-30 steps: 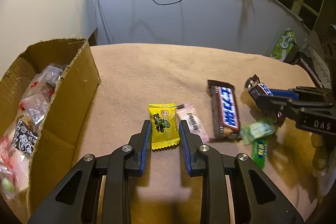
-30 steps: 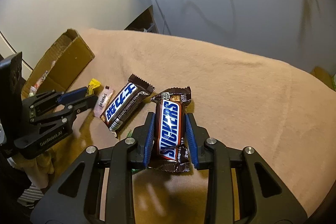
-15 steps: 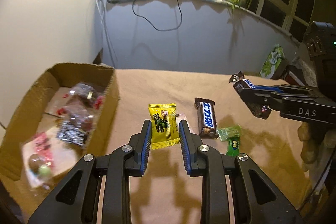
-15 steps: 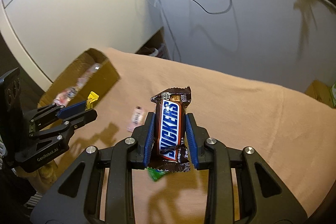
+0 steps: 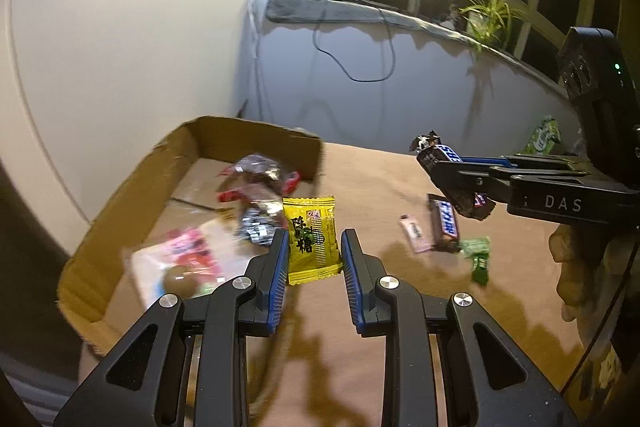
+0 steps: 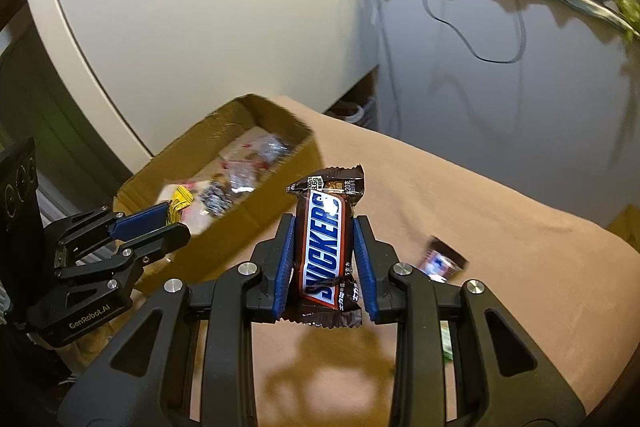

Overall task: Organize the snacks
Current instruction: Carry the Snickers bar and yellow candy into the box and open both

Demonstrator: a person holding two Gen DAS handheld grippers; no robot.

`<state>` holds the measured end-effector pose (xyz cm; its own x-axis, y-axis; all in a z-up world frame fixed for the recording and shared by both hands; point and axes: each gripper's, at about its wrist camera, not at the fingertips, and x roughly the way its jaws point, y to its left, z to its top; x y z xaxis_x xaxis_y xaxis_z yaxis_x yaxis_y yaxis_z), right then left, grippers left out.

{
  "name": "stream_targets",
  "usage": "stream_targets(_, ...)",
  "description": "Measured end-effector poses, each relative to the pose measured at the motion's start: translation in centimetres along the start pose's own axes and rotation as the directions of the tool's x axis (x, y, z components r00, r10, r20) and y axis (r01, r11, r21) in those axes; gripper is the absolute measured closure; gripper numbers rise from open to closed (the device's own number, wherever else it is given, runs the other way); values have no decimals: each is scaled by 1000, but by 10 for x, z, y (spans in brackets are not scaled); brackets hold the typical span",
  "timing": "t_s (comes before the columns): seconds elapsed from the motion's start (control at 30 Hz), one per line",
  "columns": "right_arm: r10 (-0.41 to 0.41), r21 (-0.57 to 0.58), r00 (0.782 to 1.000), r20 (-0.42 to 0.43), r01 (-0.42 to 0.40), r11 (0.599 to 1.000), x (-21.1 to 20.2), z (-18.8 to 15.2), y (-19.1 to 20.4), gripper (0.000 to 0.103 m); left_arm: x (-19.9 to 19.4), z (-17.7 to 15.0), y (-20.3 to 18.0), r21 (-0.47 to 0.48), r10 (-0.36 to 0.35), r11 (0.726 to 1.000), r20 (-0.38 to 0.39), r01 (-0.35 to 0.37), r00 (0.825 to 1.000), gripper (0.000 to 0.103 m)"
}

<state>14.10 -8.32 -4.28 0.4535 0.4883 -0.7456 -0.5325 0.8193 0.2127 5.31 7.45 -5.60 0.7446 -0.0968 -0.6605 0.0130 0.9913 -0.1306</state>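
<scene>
Left wrist view: the left tool (image 5: 313,251) is clamped on a yellow candy (image 5: 311,241), held above the near corner of the box (image 5: 120,195), which holds mixed snacks. On the tan bench (image 5: 380,307) lie a second bar (image 5: 445,225), a pink packet (image 5: 414,234) and a green sweet (image 5: 478,255). The right tool (image 5: 448,173) enters from the right, gripping a Snickers (image 5: 452,163).

Right wrist view: the right tool (image 6: 325,247) pinches the Snickers (image 6: 325,247) upright above the bench (image 6: 500,247). The box (image 6: 276,187) lies beyond; the left tool (image 6: 170,221) carries the candy (image 6: 179,201) over it.

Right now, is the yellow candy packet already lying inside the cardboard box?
No, the yellow candy packet is clamped in the left gripper.
</scene>
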Motion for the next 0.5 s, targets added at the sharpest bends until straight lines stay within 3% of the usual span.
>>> stream_targets(0.5, 105, -82, 993, -58, -110, 991, 61, 32, 68, 73, -18, -7, 51, -59, 86, 995, 29, -85, 996, 78)
